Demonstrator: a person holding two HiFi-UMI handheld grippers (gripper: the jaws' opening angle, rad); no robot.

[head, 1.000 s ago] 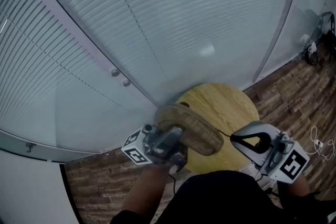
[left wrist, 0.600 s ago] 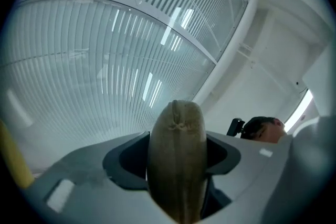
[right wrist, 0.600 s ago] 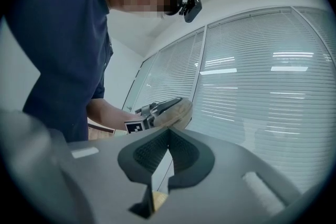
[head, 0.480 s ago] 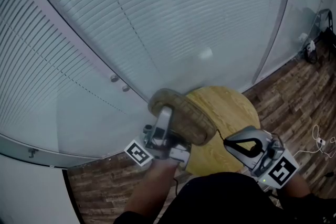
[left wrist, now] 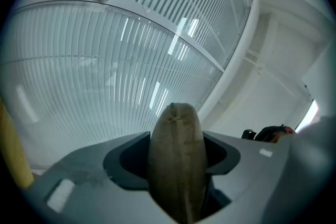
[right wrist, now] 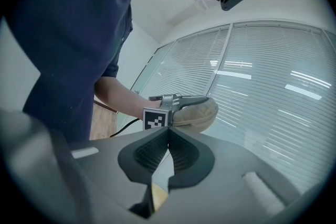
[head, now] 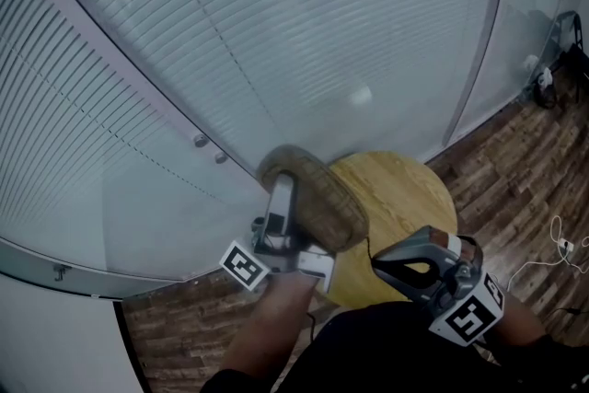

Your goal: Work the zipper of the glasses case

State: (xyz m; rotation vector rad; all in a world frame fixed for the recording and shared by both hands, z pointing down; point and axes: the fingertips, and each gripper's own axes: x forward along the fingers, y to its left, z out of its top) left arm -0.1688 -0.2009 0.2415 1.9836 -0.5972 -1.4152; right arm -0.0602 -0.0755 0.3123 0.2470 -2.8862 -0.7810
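In the head view, my left gripper (head: 283, 198) clamps the one tan glasses case (head: 317, 193) and holds it tilted up in the air, over the left edge of the single round wooden table (head: 409, 189). The slatted glass wall (head: 276, 32) curves close behind it. Open room lies to the right, over the table and the plank floor (head: 525, 152), where loose cables (head: 557, 244) lie. Two knobs (head: 201, 141) sit on the wall's rail. My right gripper (head: 379, 260) hovers just beside the case's lower edge.

In the left gripper view, my left gripper (left wrist: 176, 165) has both fingers (left wrist: 128, 157) squeezing the case (left wrist: 176, 128), which stands end-on between them. Only the glass wall is beyond.

In the right gripper view, my right gripper (right wrist: 168, 134) has its fingers pressed together, and I can make out nothing between them. The case (right wrist: 199, 110) and the left gripper (right wrist: 170, 105) hang ahead, with the person's forearm (right wrist: 113, 94) at the left.
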